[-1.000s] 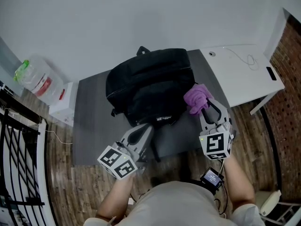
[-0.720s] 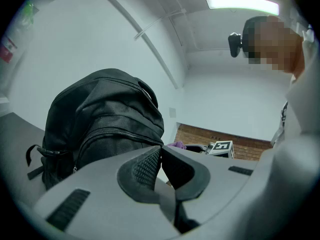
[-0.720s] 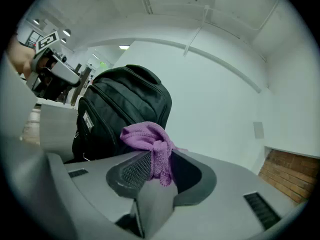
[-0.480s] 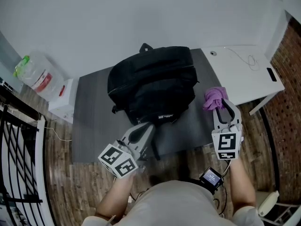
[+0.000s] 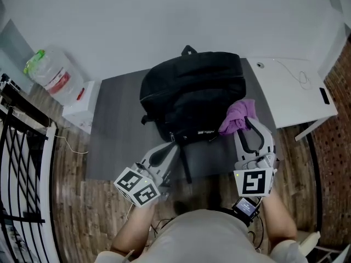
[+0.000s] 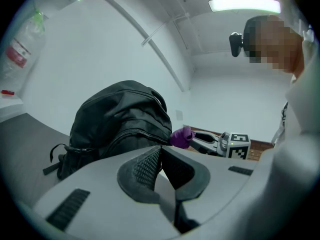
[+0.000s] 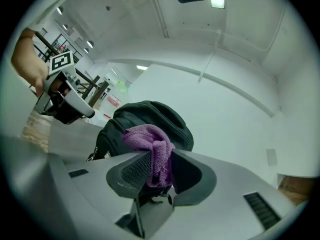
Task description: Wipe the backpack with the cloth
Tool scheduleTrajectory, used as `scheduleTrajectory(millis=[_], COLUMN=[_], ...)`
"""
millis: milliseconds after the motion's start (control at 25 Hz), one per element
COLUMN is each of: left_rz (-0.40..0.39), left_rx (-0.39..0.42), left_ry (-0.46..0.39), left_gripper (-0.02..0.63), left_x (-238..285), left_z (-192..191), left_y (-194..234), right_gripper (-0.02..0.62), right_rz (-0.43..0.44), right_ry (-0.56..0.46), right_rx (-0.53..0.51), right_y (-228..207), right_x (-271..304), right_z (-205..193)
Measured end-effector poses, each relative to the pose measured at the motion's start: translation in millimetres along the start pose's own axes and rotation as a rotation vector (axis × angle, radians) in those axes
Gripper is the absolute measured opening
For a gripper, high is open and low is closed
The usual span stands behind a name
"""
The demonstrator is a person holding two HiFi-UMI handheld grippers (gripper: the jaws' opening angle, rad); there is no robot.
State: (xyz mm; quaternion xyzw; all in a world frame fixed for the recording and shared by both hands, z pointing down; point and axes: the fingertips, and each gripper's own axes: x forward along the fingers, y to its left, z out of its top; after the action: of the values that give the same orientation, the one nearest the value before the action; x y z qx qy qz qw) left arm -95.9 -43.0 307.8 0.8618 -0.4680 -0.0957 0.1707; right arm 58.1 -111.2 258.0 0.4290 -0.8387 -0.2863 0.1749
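Observation:
A black backpack (image 5: 192,92) lies on a dark grey surface (image 5: 112,130); it also fills the middle of the left gripper view (image 6: 120,119) and stands behind the jaws in the right gripper view (image 7: 160,111). My right gripper (image 5: 245,126) is shut on a bunched purple cloth (image 5: 236,116), which rests against the backpack's right side. The cloth (image 7: 152,144) sticks up between the pads. My left gripper (image 5: 173,144) is shut with nothing between its jaws (image 6: 160,151), just in front of the backpack's near edge.
A white desk (image 5: 290,89) with a thin cable stands at the right. A plastic water jug (image 5: 55,78) sits beside a white box (image 5: 82,106) at the left, with a black metal rack (image 5: 16,163) nearer. A black strap (image 5: 186,169) hangs off the near edge.
The right gripper swung out to the right with the cloth, then came back left against the backpack's right side. The left gripper stayed near the backpack's front edge.

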Motion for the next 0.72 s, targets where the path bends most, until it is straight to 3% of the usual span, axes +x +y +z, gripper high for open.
scheduleTrajectory(millis=[320, 720], left_rz=[0.078, 0.186], left_rx=[-0.011, -0.025], left_ry=[-0.030, -0.060], left_gripper=[0.005, 0.005], left_x=[-37.1, -83.2], left_z=[3.5, 5.2], left_y=[19.3, 45.9], right_gripper=[0.132, 0.132], right_rz=[0.157, 0.376], right_ry=[-0.136, -0.307], right_rx=[0.017, -0.076], right_y=[72.0, 175.8], right_x=[17.1, 29.2], right_z=[60.5, 126.4])
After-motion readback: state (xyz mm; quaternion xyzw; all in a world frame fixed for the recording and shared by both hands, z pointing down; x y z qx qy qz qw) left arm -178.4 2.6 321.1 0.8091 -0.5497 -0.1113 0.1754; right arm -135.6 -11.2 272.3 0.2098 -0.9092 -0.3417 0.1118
